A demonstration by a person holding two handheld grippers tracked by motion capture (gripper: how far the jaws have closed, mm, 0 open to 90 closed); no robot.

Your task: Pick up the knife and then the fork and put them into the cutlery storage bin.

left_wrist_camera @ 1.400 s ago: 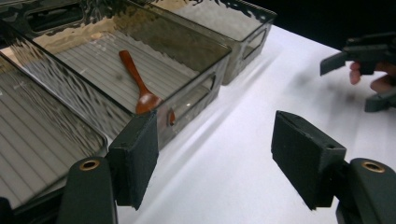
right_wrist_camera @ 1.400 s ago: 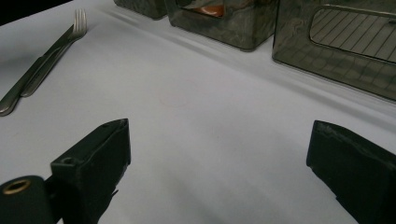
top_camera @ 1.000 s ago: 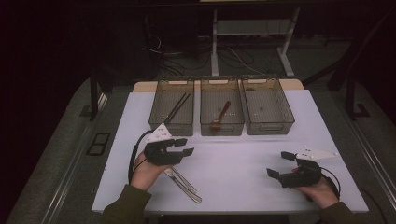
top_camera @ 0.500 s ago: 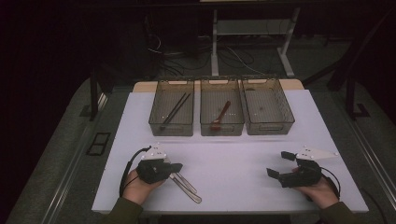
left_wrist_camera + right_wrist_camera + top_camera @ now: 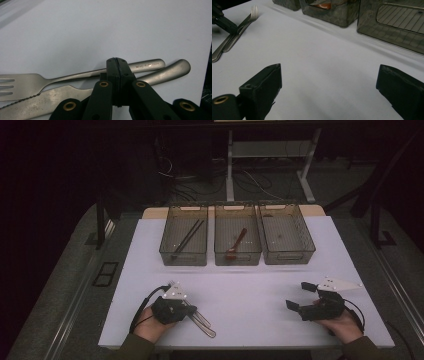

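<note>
Cutlery lies under the left gripper (image 5: 117, 62): a silver metal fork (image 5: 75, 77) and a silver metal table knife with a serrated edge (image 5: 57, 97) rest side by side, touching, on the white table top (image 5: 250, 285). In the left gripper view the two black jaws are pressed flat together with no gap, their joined tip set down over the fork's handle just in front of the knife's handle. Nothing is visibly clamped between the pads; whether the tip touches the fork cannot be told. The fork's tines and the knife's blade reach out to the left of the jaws in that view, the rounded handle ends to the right.

From above, the left gripper (image 5: 175, 309) sits near the table's front edge, with the handle ends poking out beside it.

Well apart from it, the right gripper (image 5: 302, 299) rests on the table with its jaws spread wide and nothing between them, only bare table.

Beyond both grippers stand three smoky translucent plastic bins (image 5: 287, 255) in a row; one holds dark chopsticks (image 5: 189, 237), the middle one a brown wooden spoon (image 5: 236, 245).
</note>
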